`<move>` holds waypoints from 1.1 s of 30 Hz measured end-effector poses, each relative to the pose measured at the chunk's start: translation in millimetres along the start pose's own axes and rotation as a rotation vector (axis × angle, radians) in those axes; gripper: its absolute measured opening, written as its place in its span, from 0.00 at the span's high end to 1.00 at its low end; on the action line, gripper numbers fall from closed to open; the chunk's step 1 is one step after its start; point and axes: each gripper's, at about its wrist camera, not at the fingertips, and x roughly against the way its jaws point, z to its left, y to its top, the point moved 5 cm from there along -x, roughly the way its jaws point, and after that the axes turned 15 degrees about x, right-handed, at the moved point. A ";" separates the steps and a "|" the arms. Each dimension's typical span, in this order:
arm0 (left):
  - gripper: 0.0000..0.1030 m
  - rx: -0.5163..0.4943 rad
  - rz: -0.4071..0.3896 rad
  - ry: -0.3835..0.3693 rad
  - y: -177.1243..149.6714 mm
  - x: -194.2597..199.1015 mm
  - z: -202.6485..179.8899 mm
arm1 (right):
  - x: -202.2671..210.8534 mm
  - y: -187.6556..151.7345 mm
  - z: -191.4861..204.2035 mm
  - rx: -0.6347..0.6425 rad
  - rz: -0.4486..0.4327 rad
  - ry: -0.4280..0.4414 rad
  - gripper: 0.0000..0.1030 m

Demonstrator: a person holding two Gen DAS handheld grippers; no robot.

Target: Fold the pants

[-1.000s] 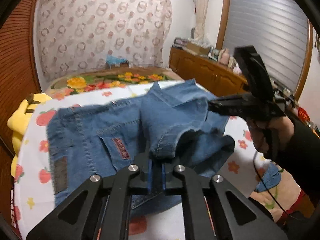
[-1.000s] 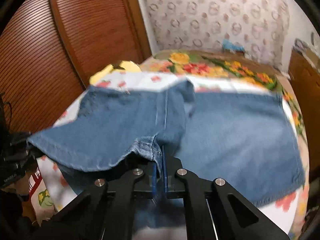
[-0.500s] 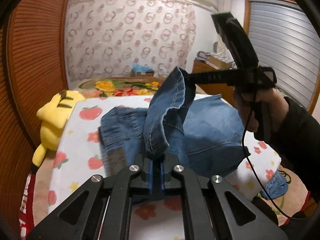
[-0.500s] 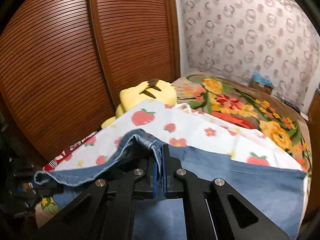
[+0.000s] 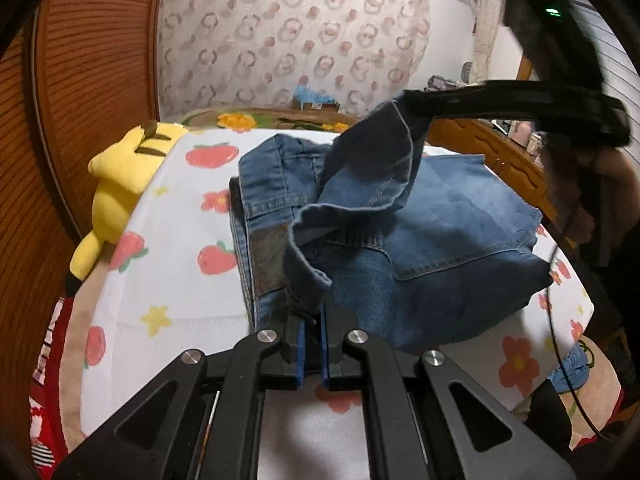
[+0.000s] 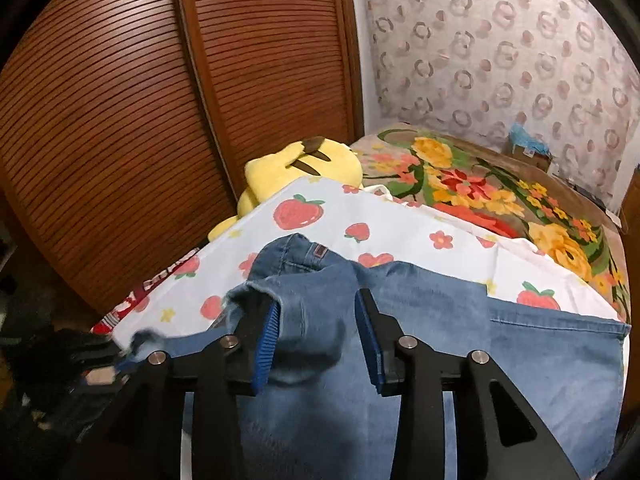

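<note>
Blue denim pants (image 5: 436, 236) lie partly folded on a white strawberry-print sheet (image 5: 176, 264). My left gripper (image 5: 312, 320) is shut on the hem of a pant leg (image 5: 304, 280), which rises in a band toward my right gripper (image 5: 416, 100) at the upper right. In the right wrist view my right gripper (image 6: 318, 320) stands open with its blue pads (image 6: 266, 336) spread, and the denim (image 6: 460, 340) still drapes loosely between and below them.
A yellow plush toy (image 5: 124, 172) lies at the sheet's left edge, also in the right wrist view (image 6: 296, 164). Wooden slatted doors (image 6: 140, 112) stand to the left. A floral blanket (image 6: 500, 188) lies beyond the sheet. A wooden dresser (image 5: 500, 152) stands at the right.
My right gripper has opened and released the pant leg hem. Both grippers carried the leg across toward the waistband side. My left gripper stays shut on the hem.
</note>
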 end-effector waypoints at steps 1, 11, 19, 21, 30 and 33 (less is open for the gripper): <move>0.94 0.005 0.004 -0.002 -1.5 -0.4 0.8 | 4.4 -2.7 1.1 0.003 -0.006 0.003 0.60; 0.87 0.014 -0.016 -0.003 -2.1 19.4 11.5 | 39.6 -66.6 -10.5 -0.035 0.031 -0.016 0.58; 0.43 0.000 -0.091 0.019 13.0 46.3 13.2 | 66.6 -95.3 -13.0 -0.062 0.021 -0.055 0.56; 0.34 -0.006 -0.109 -0.006 19.1 53.4 8.1 | 69.9 -102.1 -13.3 -0.058 0.035 -0.082 0.56; 0.34 -0.103 -0.058 -0.051 29.0 23.1 -42.5 | 69.4 -119.5 -18.3 -0.098 0.061 -0.132 0.56; 0.42 -0.156 -0.012 -0.069 28.2 1.0 -63.1 | 67.4 -121.7 -19.4 -0.109 0.067 -0.139 0.56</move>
